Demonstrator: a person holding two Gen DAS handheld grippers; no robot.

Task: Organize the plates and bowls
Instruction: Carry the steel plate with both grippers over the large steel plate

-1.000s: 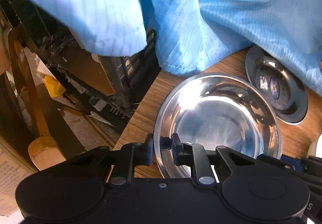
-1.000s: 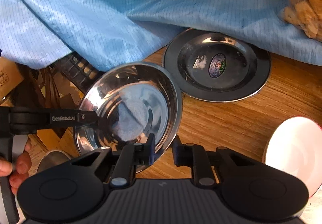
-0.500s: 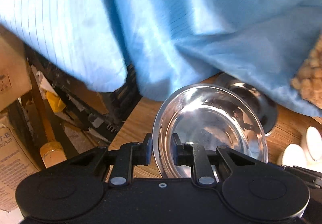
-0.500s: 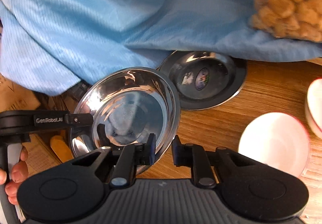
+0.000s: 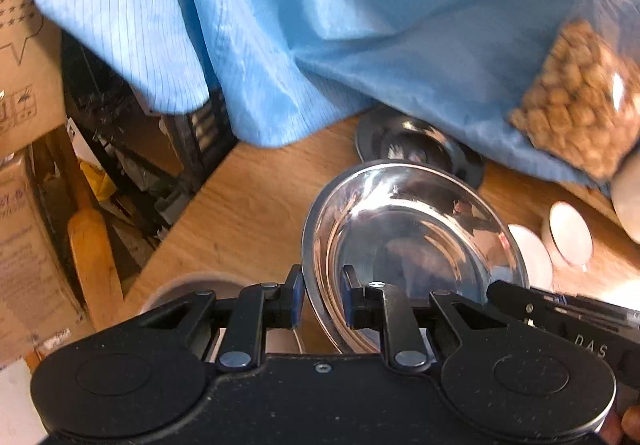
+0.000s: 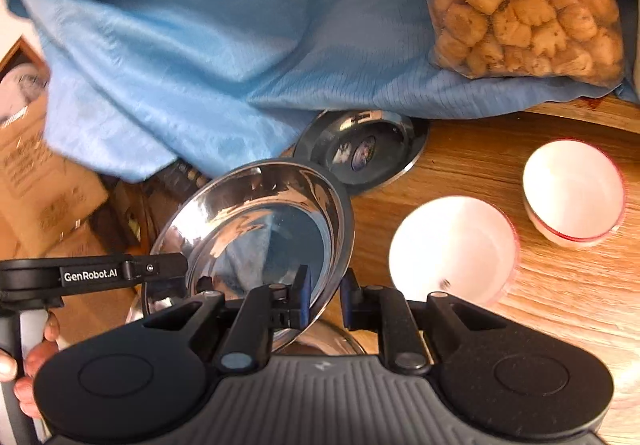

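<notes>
A shiny steel bowl [image 5: 412, 245] is held above the wooden table by both grippers. My left gripper [image 5: 320, 299] is shut on its near-left rim. My right gripper [image 6: 323, 299] is shut on its right rim; the bowl [image 6: 260, 229] tilts in that view. A flat steel plate [image 6: 360, 149] with a sticker lies behind it, partly under blue cloth; it also shows in the left wrist view [image 5: 416, 145]. Two white bowls [image 6: 452, 249] [image 6: 572, 193] with red rims sit on the table to the right. Another steel bowl's rim [image 6: 332, 341] shows below the held one.
A blue cloth [image 6: 200, 45] drapes over the back of the table. A clear bag of biscuits [image 6: 520, 1] lies on it at the right. The table's left edge [image 5: 168, 241] drops to cardboard boxes [image 5: 24, 45] and a black crate [image 5: 120, 125].
The steel bowl has been lifted and carried to the right, away from the table's left edge. Both grippers moved with it; the white bowls and biscuit bag came into view.
</notes>
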